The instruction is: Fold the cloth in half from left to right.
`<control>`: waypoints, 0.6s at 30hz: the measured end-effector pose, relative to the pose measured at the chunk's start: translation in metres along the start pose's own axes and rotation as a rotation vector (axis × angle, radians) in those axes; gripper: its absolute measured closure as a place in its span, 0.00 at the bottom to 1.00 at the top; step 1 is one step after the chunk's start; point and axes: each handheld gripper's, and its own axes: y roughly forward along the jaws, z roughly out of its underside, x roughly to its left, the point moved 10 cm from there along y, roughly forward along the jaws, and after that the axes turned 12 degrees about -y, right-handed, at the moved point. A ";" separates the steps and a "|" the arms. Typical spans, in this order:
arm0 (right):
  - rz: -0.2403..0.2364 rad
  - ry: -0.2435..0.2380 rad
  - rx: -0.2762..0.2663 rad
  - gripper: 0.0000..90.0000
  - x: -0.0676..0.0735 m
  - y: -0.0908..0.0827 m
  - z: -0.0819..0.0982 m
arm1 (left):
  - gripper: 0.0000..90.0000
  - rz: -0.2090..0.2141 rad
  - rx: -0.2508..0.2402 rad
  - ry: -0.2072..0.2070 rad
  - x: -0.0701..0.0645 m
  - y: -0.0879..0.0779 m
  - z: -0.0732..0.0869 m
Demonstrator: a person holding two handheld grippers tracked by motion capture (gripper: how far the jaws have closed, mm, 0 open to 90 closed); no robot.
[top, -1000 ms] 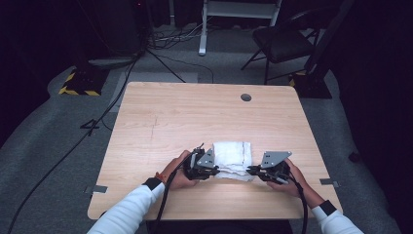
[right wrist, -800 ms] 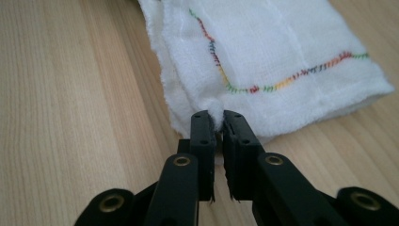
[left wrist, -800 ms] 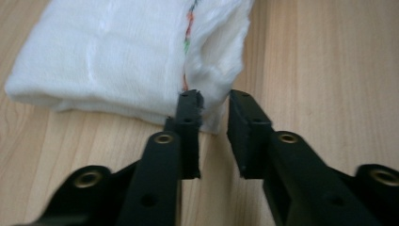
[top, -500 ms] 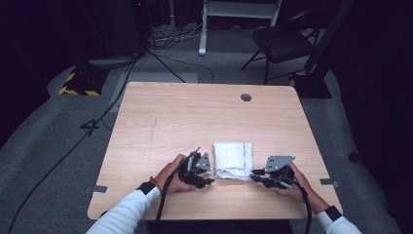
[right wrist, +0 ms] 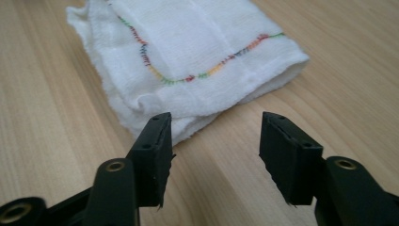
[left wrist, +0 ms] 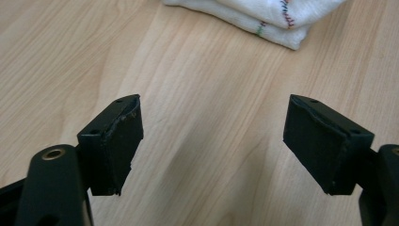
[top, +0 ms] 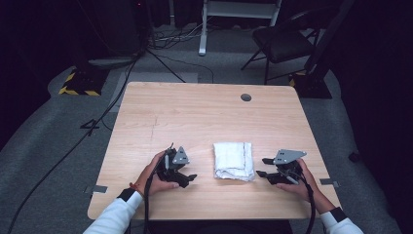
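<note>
My left gripper and right gripper have just been opening, jaws apart and empty; the folded white cloth lies between them, untouched.

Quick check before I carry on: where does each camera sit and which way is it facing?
High view: above the near edge, looking forward and down on the table; forearms, hands, both tongs.
Left gripper view: on the left tongs, open, facing the folded cloth.
Right gripper view: on the right tongs, open, close to the cloth.
All share the cloth.

You get a brightly lit table amid dark surroundings; close-ups sharp, soft jaw shadows, no glare
</note>
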 end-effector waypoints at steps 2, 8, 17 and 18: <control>0.029 0.006 0.004 0.43 -0.006 -0.002 0.001 | 0.22 -0.009 -0.002 -0.003 0.004 -0.002 0.001; 0.082 0.031 0.019 0.37 -0.021 -0.007 0.008 | 0.22 -0.055 0.005 0.003 0.017 -0.010 0.011; 0.122 0.070 0.060 0.36 -0.034 -0.022 0.033 | 0.20 -0.132 -0.005 -0.060 0.042 -0.027 0.031; 0.125 0.071 0.060 0.36 -0.035 -0.023 0.036 | 0.20 -0.139 -0.006 -0.067 0.044 -0.030 0.033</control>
